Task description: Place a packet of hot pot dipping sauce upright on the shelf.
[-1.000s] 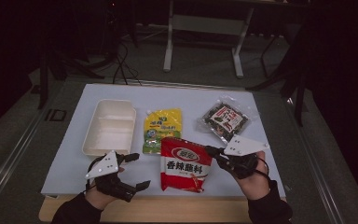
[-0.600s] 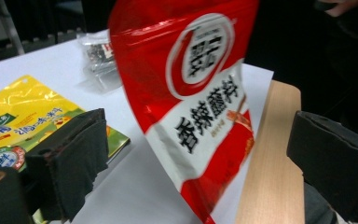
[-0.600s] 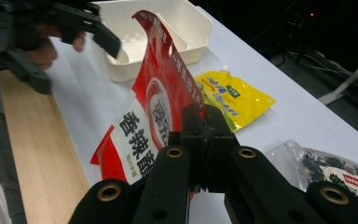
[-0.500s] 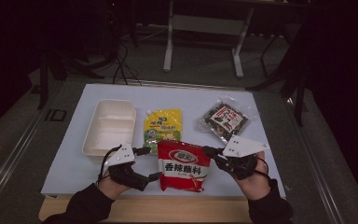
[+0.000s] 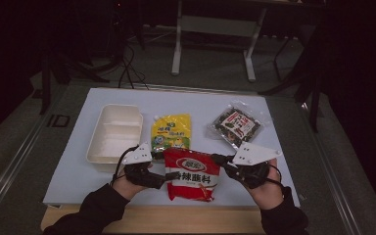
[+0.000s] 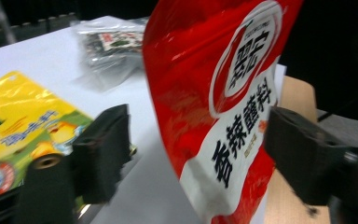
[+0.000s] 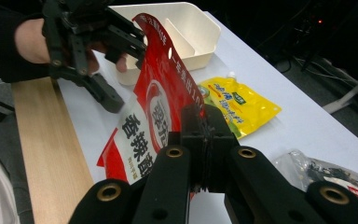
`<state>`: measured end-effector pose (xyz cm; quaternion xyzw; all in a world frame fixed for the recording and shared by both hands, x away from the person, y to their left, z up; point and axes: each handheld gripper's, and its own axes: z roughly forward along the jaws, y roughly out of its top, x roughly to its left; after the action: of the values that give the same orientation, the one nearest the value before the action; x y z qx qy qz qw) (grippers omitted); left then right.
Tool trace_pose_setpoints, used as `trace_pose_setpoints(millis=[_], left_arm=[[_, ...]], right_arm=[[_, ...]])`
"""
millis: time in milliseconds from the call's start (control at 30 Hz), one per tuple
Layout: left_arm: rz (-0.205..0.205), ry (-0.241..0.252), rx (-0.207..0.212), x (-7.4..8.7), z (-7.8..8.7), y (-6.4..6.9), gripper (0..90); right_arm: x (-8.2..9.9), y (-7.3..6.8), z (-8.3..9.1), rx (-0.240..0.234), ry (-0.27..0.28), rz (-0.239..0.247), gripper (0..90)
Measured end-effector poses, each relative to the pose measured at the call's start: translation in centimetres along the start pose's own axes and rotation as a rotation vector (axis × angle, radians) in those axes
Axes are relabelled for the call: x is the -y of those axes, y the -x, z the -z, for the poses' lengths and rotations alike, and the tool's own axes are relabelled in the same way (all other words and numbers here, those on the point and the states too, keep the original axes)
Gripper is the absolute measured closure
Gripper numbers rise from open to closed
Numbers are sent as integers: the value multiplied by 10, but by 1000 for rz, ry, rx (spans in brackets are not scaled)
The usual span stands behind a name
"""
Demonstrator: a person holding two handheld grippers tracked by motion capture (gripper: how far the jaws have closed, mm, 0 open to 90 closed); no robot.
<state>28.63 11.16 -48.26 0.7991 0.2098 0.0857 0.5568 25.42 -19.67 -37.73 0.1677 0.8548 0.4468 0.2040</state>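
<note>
A red snack pouch (image 5: 192, 174) with white lettering lies near the front of the white board, raised at its right side. My right gripper (image 5: 218, 159) is shut on the pouch's right edge, and in the right gripper view its jaws (image 7: 204, 116) pinch the red film (image 7: 154, 107). My left gripper (image 5: 168, 176) sits at the pouch's left edge. Its jaws have just been closing. In the left gripper view the pouch (image 6: 223, 93) stands between the two jaws (image 6: 203, 158), with a gap still showing on the left side.
A white two-compartment tray (image 5: 115, 132) stands at the left. A yellow pouch (image 5: 171, 132) lies behind the red one and a clear packet of dark snacks (image 5: 236, 125) at the back right. A wooden table edge (image 5: 152, 220) runs along the front.
My left gripper has moved right to the red pouch's left edge, and its jaws have narrowed around it. The right gripper has kept still, holding the pouch.
</note>
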Motion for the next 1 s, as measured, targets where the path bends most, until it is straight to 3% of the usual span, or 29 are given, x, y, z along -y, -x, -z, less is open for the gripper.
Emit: trace_pose_setpoints(millis=[133, 333, 567, 800, 1000], left_arm=[[-13, 13, 34, -2, -3, -2, 408], [8, 34, 86, -5, -4, -9, 600], [-4, 24, 118, -8, -4, -10, 710], [-22, 5, 121, -10, -3, -9, 723], [-62, -5, 117, -11, -1, -5, 877]], right_arm=[[0, 0, -2, 1, -1, 3, 894], [1, 1, 1, -5, 4, -5, 894], [3, 2, 3, -6, 7, -13, 893], [3, 2, 4, -11, 9, -14, 893], [3, 1, 3, -11, 9, -12, 893]])
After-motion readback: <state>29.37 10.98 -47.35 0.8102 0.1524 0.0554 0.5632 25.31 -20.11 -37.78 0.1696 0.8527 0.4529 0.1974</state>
